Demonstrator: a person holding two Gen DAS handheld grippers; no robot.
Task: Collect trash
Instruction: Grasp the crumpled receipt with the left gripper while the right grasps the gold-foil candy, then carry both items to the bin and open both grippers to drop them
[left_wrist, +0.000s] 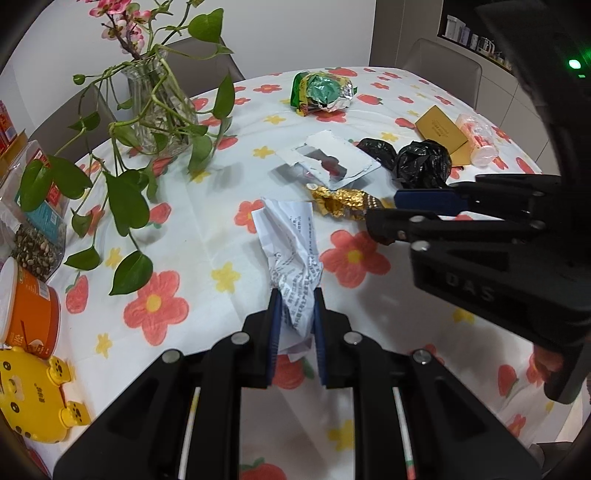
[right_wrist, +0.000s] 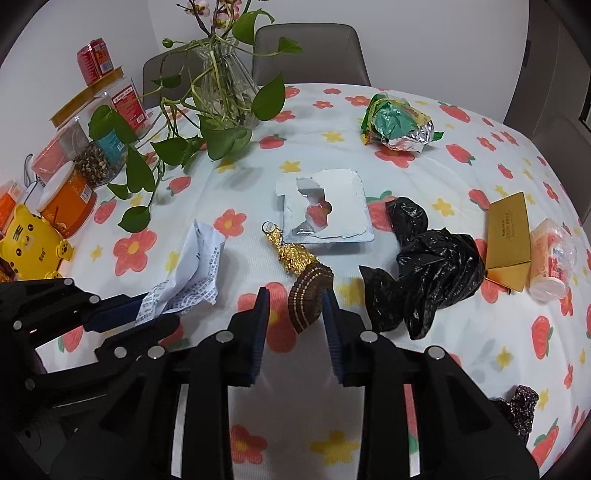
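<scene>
Floral tablecloth (left_wrist: 207, 236); left gripper (left_wrist: 297, 317) pinches receipt (left_wrist: 291, 251), lower end hidden.

On the desk (right_wrist: 424, 369) around the glass vase (right_wrist: 229, 81): one crumpled receipt (right_wrist: 192, 273), one gold foil wrapper (right_wrist: 291, 254), one brown paper cup (right_wrist: 310, 295), one torn blister pack (right_wrist: 325, 210), one green foil bag (right_wrist: 399, 125), one gold box (right_wrist: 508, 236) — and two black plastic bags (right_wrist: 436, 273) (bunched close together).

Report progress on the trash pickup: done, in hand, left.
Done: nothing visibly binned; no bin is in view. In hand: the left gripper is shut on the receipt; the right gripper is open around the brown paper cup, not yet closed. Left: gold foil, torn blister pack, black bag, green wrapper.
</scene>
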